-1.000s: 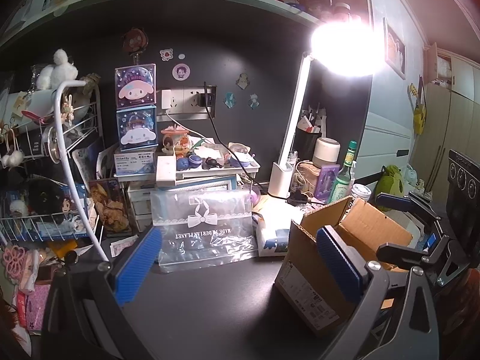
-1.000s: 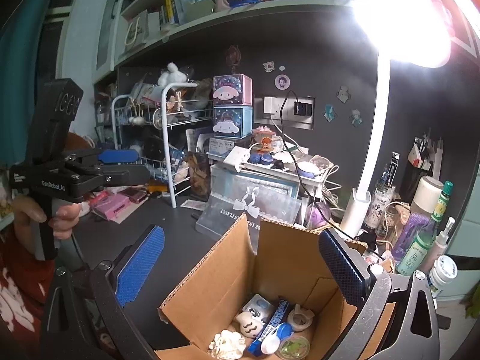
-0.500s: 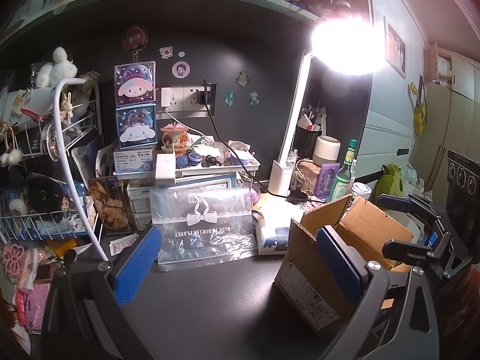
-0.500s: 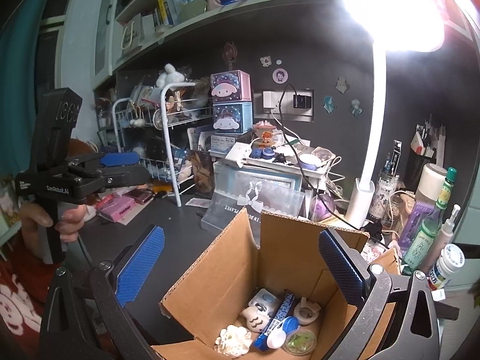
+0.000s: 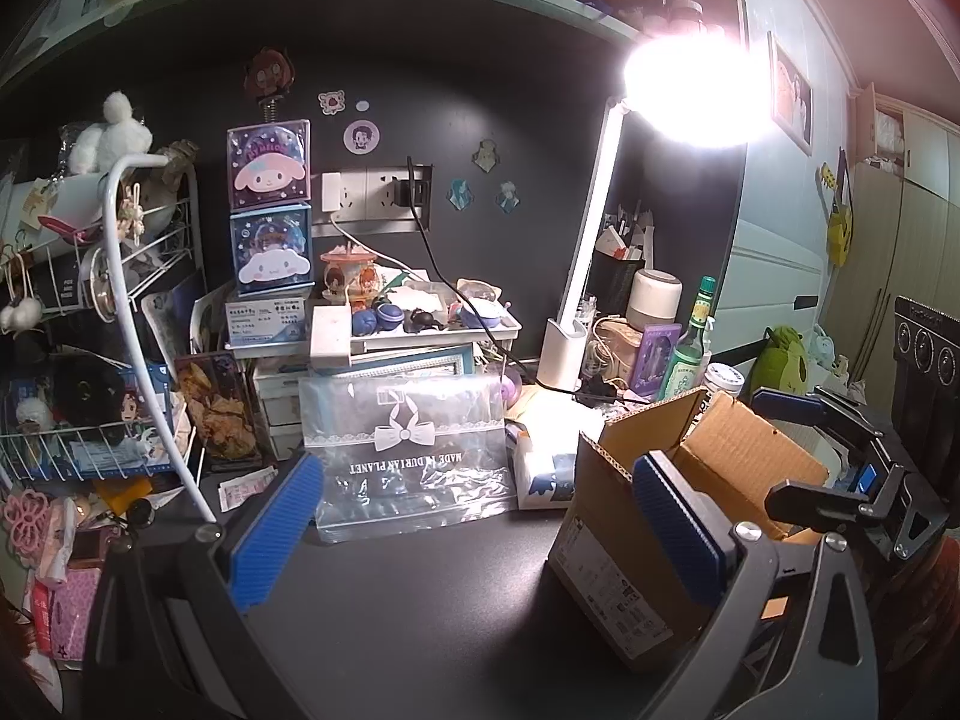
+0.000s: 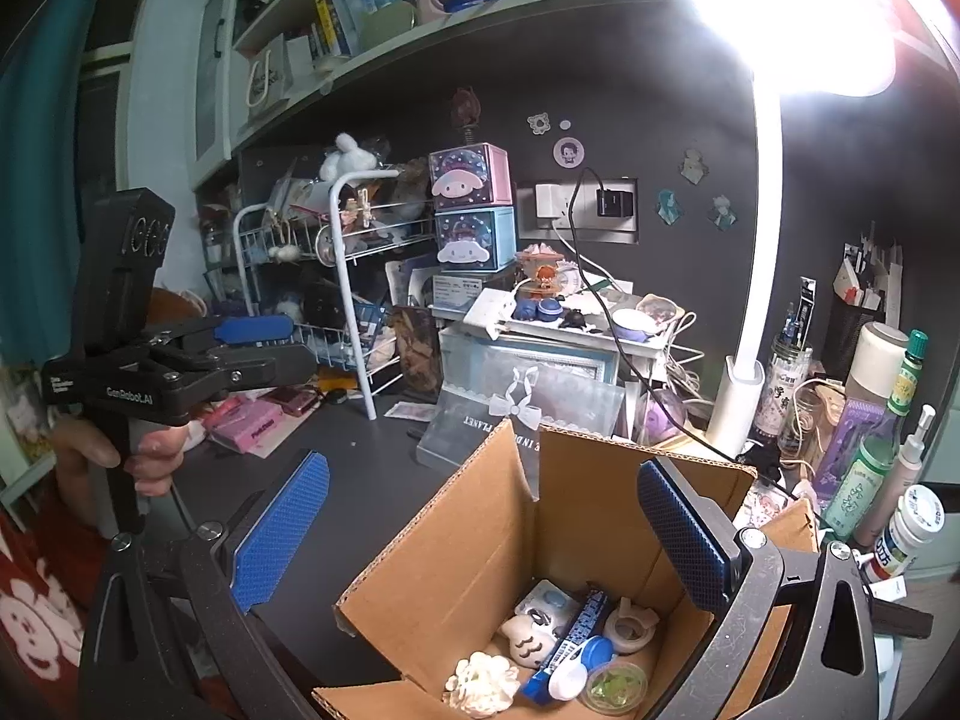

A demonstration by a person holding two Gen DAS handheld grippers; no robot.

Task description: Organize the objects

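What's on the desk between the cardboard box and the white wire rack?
Left wrist view: mostly bare dark desk, with a clear bow-printed bag leaning behind, between cardboard box and white wire rack.

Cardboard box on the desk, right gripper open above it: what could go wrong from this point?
The right gripper hangs open over the cardboard box; coming down, a finger may catch an upright flap and tip or shove the box. The small items lie packed together at the bottom, so a grasp may pinch two at once. The black cable runs close behind the box; pushing the box back could snag it.
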